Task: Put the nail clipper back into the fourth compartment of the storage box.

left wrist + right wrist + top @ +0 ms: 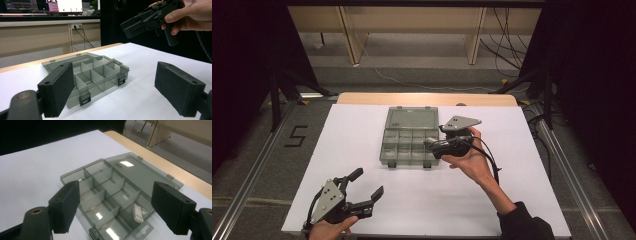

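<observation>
at the left, near the front edge of the white sheet [362, 145] that covered the table, the left gripper [366, 189] was held low by the person's left hand [329, 230], with a grey three-cornered plate [326, 200] on its top. its jaws stood wide apart and had nothing between them; in the left gripper view the two black pads [58, 88] framed the box from a low angle. in the middle of the sheet lay a smoke-grey plastic compartment box [409, 145], open, with its lid [412, 119] flat on the sheet on the far side and two dark latches [391, 163] on its near wall. dividers cut the tray into many small cells. in the right gripper view a small white flat piece [138, 213] lay in one cell at an end of the tray, next to the hang tab [142, 230]; what it was i could not tell. to the right, the right hand [474, 160] held the right gripper [432, 145] raised above the right end of the box and pointed toward it. its jaws were also wide open and empty, apart from the box. at the far edge, a strip of the wooden table [427, 98] showed beyond the sheet.
</observation>
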`<action>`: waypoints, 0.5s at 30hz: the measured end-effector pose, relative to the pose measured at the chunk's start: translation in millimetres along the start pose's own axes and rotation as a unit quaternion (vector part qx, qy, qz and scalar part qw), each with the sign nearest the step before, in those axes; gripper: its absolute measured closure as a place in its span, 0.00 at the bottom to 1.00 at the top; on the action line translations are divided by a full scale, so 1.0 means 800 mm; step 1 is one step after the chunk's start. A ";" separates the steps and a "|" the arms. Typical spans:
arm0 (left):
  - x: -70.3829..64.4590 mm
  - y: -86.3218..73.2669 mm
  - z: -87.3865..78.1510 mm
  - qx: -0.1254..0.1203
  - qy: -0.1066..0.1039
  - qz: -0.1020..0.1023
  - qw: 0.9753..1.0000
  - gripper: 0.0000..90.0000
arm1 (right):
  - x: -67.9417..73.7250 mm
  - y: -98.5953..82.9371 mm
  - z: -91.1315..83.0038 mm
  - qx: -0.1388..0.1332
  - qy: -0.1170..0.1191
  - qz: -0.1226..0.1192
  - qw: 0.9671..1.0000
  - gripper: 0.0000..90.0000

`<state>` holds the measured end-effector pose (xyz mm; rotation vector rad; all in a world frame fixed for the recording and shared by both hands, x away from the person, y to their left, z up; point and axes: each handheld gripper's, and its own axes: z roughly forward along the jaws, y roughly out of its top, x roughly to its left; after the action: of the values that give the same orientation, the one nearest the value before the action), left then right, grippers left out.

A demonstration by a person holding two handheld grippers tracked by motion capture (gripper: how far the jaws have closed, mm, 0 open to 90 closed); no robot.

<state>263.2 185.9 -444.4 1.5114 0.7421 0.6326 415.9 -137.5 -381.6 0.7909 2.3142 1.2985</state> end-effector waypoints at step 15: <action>0.000 0.000 0.000 0.000 -0.002 0.004 1.000 0.17 | 0.013 -0.011 -0.014 -0.036 0.005 0.000 0.999 0.23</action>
<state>263.2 185.9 -444.1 1.5155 0.7336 0.6348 398.8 -142.0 -384.0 0.7619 2.2628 1.3798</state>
